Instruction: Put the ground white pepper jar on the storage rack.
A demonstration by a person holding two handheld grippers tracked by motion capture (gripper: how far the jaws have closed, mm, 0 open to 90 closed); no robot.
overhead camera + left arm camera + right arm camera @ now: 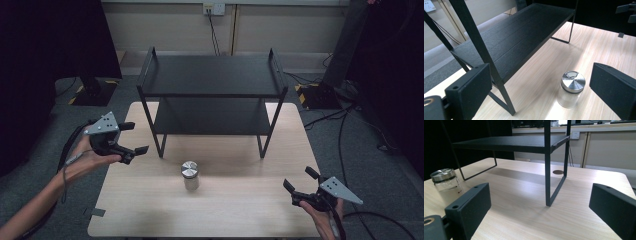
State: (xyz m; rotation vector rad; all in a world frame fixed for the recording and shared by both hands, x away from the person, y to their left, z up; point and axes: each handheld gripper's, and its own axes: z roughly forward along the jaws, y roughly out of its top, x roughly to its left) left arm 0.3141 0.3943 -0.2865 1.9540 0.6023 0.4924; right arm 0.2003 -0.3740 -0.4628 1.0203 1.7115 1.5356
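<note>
wooden table (240, 200), black shelf rack (212, 75), grey carpet (75, 115).

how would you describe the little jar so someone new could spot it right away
Find the black two-tier shelf rack at the back of the light wooden table. On the bare wood in front of it stands a small clear glass jar, upright, capped with a shiny silver metal lid.

No writing, label, brand, number or sign can be read anywhere, neither on the jar (190, 175) nor on the black shelf rack (212, 75).
</note>
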